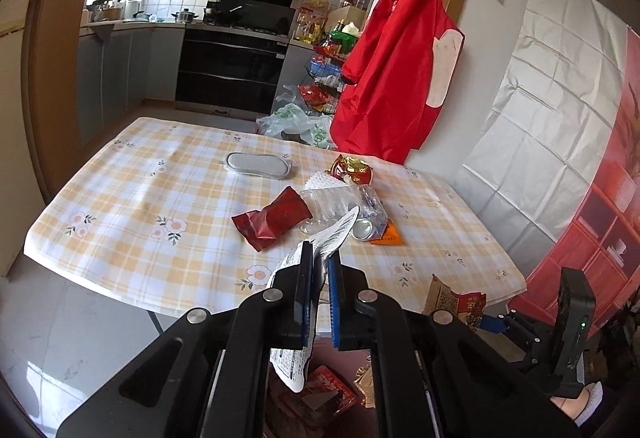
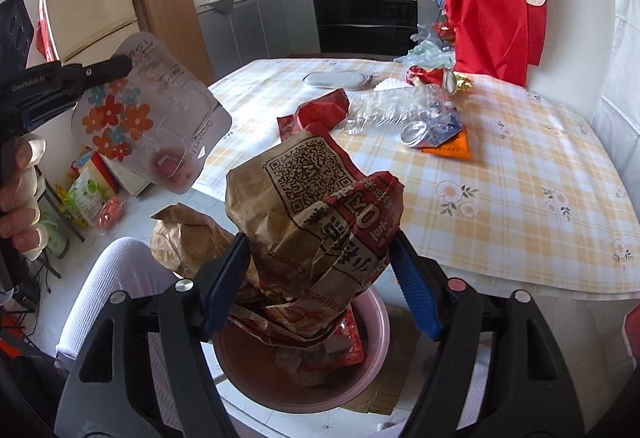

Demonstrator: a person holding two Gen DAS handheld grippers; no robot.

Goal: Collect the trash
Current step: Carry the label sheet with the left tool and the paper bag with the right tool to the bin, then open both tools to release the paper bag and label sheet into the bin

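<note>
The table [image 1: 132, 206] under its checked, flowered cloth carries the uncollected trash: a dark red foil wrapper [image 1: 276, 218], a crumpled clear plastic bottle [image 1: 340, 202], a crushed drink can [image 1: 366, 228] lying on an orange packet [image 1: 390, 237], and a red-and-gold wrapper [image 1: 354, 168] further back.

Below the table's near edge stands the pink bin [image 2: 378, 322], already holding red wrappers. The right gripper [image 2: 320, 278] hangs over it, jaws wide apart around a crumpled brown paper bag [image 2: 316, 214]; the pads appear to be off the bag or barely touching it, so it looks about to drop. The bag is bulky and leans toward the table, so it could catch the rim, tip and spill onto the floor instead of settling inside.

The left gripper [image 1: 320, 266] is clamped tight on a thin sheet-mask sachet [image 2: 148, 114], held up beside the bin, not over it. Let go from there, the light sachet would likely flutter wide and miss. Both hands crowd the same small opening, so a collision is possible.
</note>
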